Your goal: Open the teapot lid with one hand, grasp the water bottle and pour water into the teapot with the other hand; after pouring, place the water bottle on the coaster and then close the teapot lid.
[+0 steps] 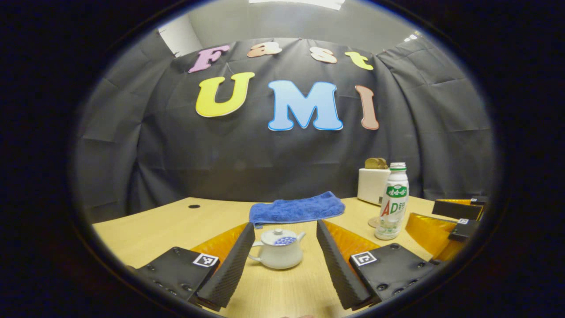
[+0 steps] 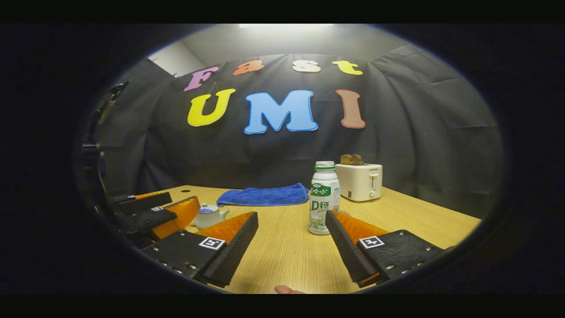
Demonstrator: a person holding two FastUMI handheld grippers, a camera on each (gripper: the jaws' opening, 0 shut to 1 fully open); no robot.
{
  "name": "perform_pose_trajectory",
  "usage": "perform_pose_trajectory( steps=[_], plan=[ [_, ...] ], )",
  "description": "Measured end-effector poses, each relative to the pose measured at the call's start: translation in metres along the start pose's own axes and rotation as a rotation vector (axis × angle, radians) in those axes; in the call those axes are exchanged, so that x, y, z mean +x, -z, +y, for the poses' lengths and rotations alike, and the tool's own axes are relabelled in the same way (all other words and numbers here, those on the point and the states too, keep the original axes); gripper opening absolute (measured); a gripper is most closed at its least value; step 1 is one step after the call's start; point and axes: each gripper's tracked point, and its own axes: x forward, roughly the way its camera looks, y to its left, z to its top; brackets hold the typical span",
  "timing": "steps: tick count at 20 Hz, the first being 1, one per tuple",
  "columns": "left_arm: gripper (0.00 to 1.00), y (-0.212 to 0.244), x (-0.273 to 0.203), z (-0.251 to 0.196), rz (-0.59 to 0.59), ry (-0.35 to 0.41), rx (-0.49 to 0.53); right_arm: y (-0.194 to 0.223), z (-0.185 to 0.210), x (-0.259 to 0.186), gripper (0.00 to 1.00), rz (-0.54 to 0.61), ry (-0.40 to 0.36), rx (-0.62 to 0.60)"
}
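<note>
Fingers: left gripper (image 1: pixel 282 265) ribbed, spread wide; right gripper (image 2: pixel 291 247) likewise, nothing held.
Teapot (image 1: pixel 278 255): glazed, rounded, lidded, between left fingers.
Bottle (image 2: pixel 323 198): smooth plastic, upright, ahead of right fingers.

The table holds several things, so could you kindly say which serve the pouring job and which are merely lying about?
For the job:
- teapot with its lid on
- water bottle
- coaster behind the bottle

Lying about:
- blue towel
- toaster
</note>
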Motion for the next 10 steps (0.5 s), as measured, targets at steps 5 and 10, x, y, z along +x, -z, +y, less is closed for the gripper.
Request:
perform_pose_trajectory(
  steps=[5,10],
  plan=[
    [0.97,0.008,0.045,0.015,0.067,-0.009,-0.013,-0.005,-0.010,0.000,0.95,-0.012,0.013,0.024],
    [0.97,0.018,0.072,0.018,0.135,-0.011,-0.005,-0.004,-0.014,-0.001,0.95,-0.007,0.016,0.028]
  ],
)
